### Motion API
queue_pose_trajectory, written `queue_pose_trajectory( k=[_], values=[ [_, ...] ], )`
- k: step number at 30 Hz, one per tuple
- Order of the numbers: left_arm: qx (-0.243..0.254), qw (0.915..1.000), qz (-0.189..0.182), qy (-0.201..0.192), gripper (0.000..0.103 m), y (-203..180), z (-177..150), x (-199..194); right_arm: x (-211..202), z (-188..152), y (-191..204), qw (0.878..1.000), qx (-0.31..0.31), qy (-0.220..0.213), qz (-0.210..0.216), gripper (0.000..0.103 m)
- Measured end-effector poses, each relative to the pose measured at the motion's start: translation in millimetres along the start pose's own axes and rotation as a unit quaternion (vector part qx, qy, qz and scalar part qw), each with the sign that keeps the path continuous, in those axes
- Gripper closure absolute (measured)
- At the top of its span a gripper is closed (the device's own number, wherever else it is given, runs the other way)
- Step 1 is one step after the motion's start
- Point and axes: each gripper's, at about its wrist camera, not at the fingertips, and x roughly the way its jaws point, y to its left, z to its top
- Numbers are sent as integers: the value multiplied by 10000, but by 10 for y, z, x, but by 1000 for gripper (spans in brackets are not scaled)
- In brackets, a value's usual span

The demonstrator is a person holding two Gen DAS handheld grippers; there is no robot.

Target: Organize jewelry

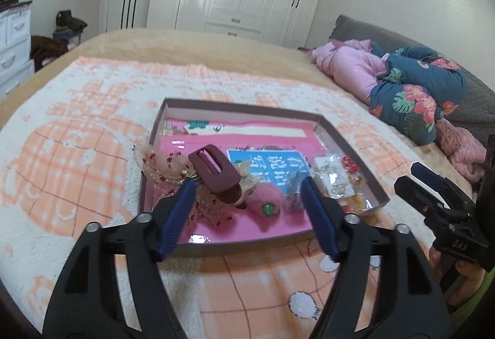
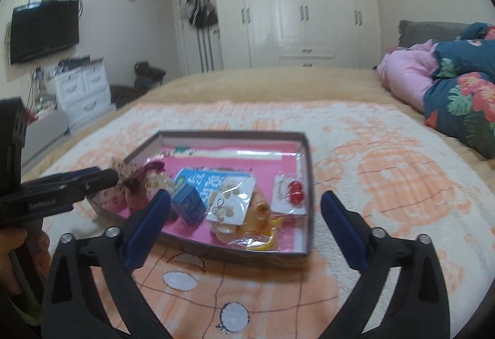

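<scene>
Bed [image 2: 278,85], blanket [image 2: 386,171], tray [image 2: 304,153]

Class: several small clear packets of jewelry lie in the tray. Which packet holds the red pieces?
The packet with red round pieces, lying nearest the tray's right wall. The earring packet beside it holds only pale pieces on a white card.

One shallow box [image 2: 309,184] sits on the bed. It holds one maroon hair claw [image 1: 216,175], one blue booklet [image 1: 269,162], two red beads [image 2: 295,193] and one pink pompom [image 1: 266,199].
</scene>
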Motion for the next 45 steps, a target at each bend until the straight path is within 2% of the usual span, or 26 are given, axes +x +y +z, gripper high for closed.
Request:
queue_pose_trajectory(
  k=[2, 6, 26, 37, 45],
  values=[
    [56, 9999, 26, -153, 21, -33, -24, -104, -70, -24, -3, 9999, -36, -90, -52, 6],
    [120, 9995, -15, -278, 11, -82, -65, -231, -174, -85, 14, 9993, -210, -181, -236, 6],
    [289, 9978, 98, -596, 11, -232, -424, -680, -806, -301, 100, 9948, -417, -817, -431, 6],
    [366, 9940, 143, -1023, 11, -294, -523, -859, -883, -393, 97, 9926, -278, -1024, -597, 6],
    [278, 9927, 402, -1104, 11, -262, -526, -898, -877, -427, 110, 9928, -297, -1019, -553, 6]
  ],
)
